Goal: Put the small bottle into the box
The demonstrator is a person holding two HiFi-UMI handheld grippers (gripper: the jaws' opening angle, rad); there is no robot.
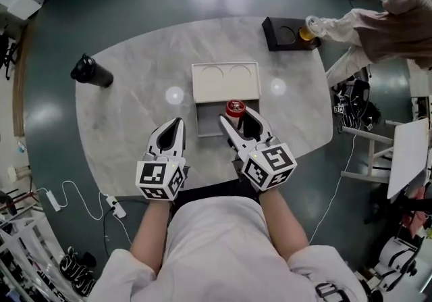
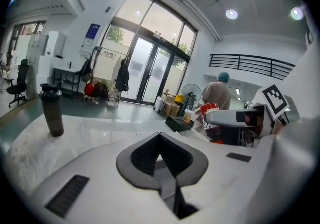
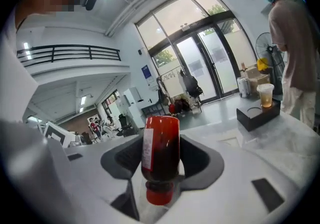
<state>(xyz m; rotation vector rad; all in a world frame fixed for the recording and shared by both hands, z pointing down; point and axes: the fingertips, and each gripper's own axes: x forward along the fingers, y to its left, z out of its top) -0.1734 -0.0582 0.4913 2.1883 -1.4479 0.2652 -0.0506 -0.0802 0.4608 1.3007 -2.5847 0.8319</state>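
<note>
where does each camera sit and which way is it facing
Head view: on the person's head, facing steeply down at the table and box; shows both forearms, torso, left gripper, right gripper.
Left gripper view: on the left gripper, along its shut jaws, toward a dark tumbler.
Right gripper view: on the right gripper, along jaws clamping the small bottle.
Shared: both gripper views show the black tray.

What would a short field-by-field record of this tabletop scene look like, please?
right gripper: shut on the small red bottle
bottle position: at the open box in the head view; contact with it unclear
left gripper: jaws together, empty, left of the box
table: pale marble
other items: black tumbler at the far left; black tray at the far right edge
</note>
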